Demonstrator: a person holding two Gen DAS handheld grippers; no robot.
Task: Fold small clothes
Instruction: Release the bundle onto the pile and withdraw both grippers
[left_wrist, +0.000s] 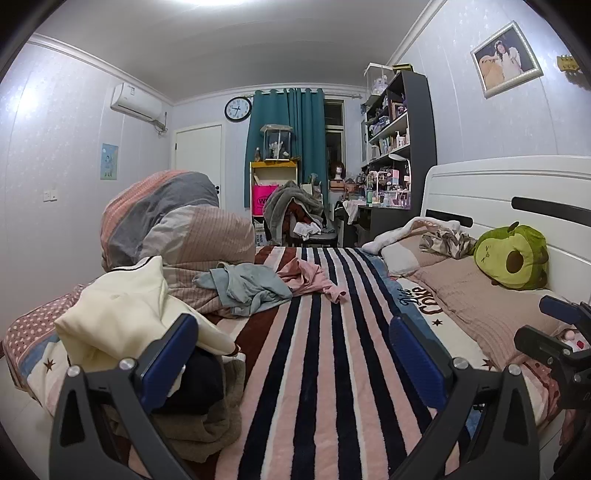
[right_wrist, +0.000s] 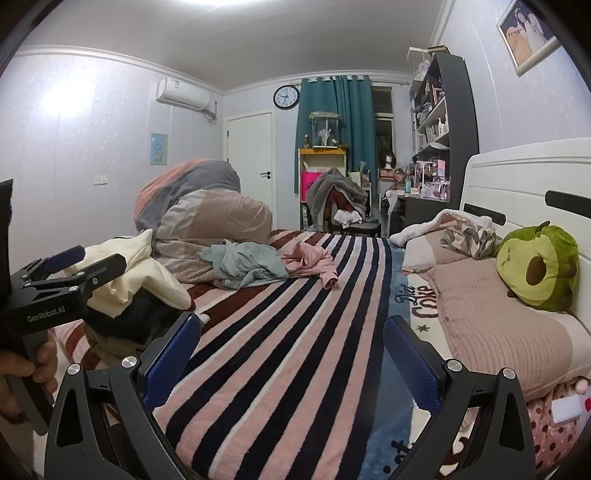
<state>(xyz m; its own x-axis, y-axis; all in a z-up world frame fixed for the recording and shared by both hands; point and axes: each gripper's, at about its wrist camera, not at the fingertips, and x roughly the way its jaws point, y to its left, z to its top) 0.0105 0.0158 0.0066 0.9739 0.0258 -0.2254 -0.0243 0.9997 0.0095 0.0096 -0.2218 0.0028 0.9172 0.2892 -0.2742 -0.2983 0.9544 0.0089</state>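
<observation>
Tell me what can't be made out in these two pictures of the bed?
- Dark garment: left view, mostly buried under the cream top; what it is cannot be told.
- Shelf items: both views, too small to name.
- Left tool: right view, cut off by the left edge; its own view shows it open.
- Portrait: right view, clipped by the lens rim.
- Floor beyond the bed: hidden by bedding.
</observation>
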